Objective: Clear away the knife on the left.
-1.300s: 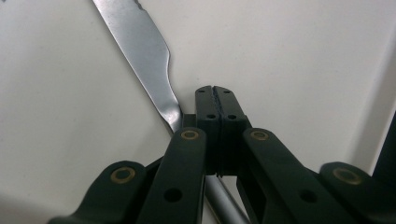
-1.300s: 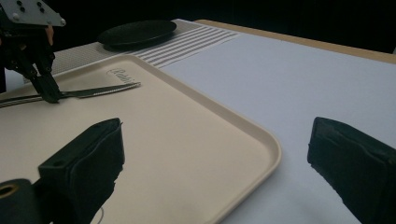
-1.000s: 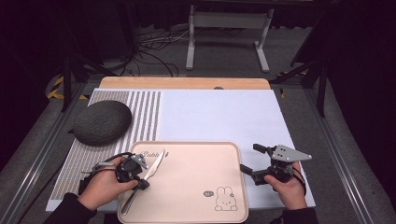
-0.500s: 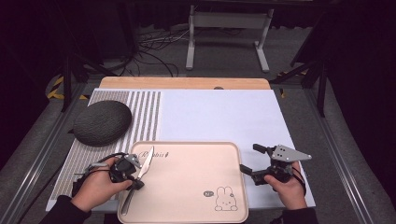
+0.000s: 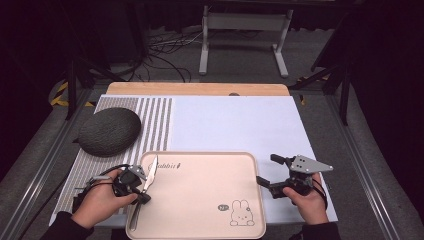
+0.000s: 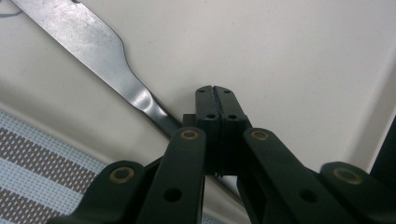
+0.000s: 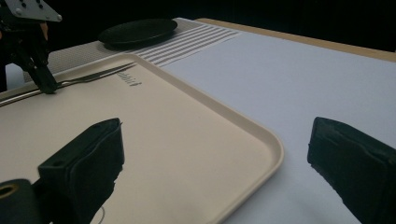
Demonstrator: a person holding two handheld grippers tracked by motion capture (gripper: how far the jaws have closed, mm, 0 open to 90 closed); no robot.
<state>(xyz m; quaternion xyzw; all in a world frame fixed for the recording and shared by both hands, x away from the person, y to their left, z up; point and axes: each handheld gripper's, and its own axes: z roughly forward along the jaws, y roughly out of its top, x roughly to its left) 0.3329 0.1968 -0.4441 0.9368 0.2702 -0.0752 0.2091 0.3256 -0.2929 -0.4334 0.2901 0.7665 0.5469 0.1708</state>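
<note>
A metal knife (image 5: 150, 172) lies along the left side of a beige tray (image 5: 200, 200), blade pointing away from me. My left gripper (image 5: 144, 195) is shut, its tips down against the knife's handle, with nothing between the jaws. In the left gripper view the closed jaws (image 6: 215, 91) sit over the handle of the knife (image 6: 93, 46). My right gripper (image 5: 268, 170) stands open at the tray's right edge, holding nothing. The right gripper view (image 7: 215, 154) looks across the tray (image 7: 187, 140) to the knife (image 7: 93, 74) and the left gripper (image 7: 46, 86).
A dark grey round pad (image 5: 109, 131) lies on the striped mat (image 5: 155, 120) at the back left. A white mat (image 5: 235, 125) covers the table beyond the tray. A rabbit print (image 5: 241, 215) marks the tray's front right corner.
My left gripper has drawn back to the left with the knife, which has gone from slanting inward to lying along the tray's left edge. The right gripper has stayed put.
</note>
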